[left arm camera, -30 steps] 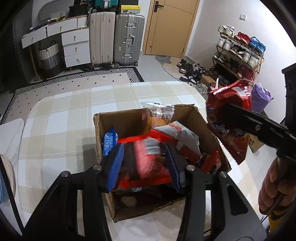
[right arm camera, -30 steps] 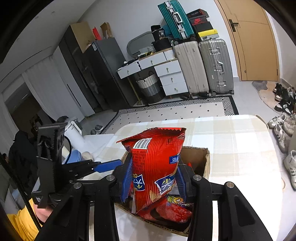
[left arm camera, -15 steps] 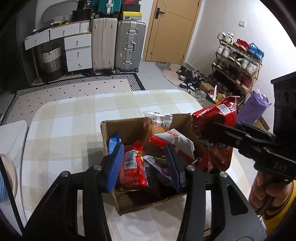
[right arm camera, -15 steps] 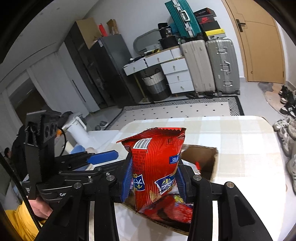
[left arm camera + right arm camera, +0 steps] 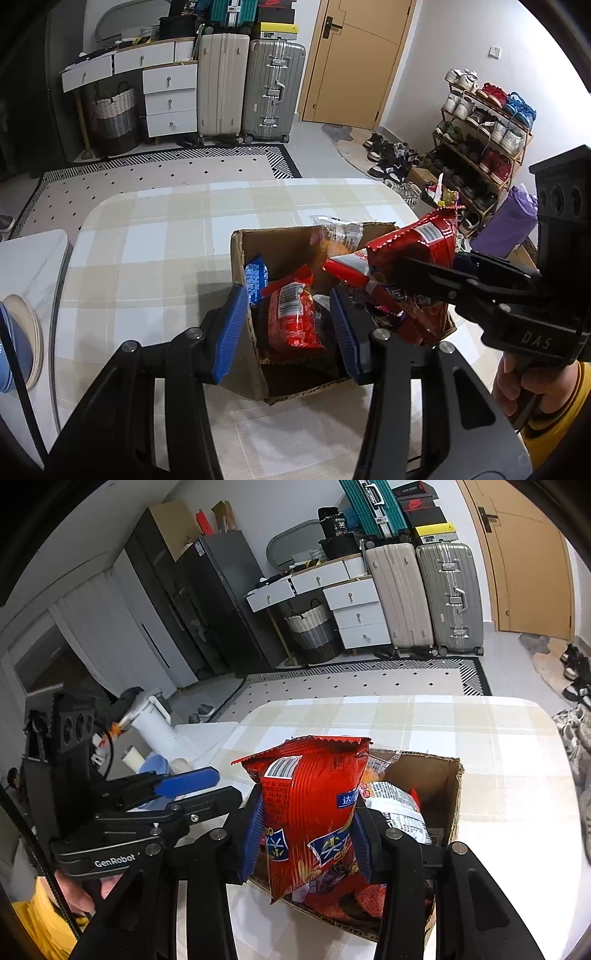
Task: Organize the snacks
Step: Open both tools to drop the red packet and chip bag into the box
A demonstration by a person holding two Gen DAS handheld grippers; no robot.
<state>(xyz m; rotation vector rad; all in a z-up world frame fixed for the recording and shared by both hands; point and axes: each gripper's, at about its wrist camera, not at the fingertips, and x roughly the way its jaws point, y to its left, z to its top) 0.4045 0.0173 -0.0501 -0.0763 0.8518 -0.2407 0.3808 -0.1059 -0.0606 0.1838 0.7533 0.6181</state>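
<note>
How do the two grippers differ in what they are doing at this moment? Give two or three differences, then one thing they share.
The right gripper is shut on a red snack bag; the left gripper is open and holds nothing. The right gripper holds its bag upright above the cardboard box; the left gripper straddles the box's near-left wall over a packet lying inside. Both have blue pads on black fingers.

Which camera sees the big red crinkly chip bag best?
The right wrist view: the big red crinkly chip bag fills the middle, facing the camera. The left wrist view shows it sideways, partly hidden behind the right gripper.
</note>
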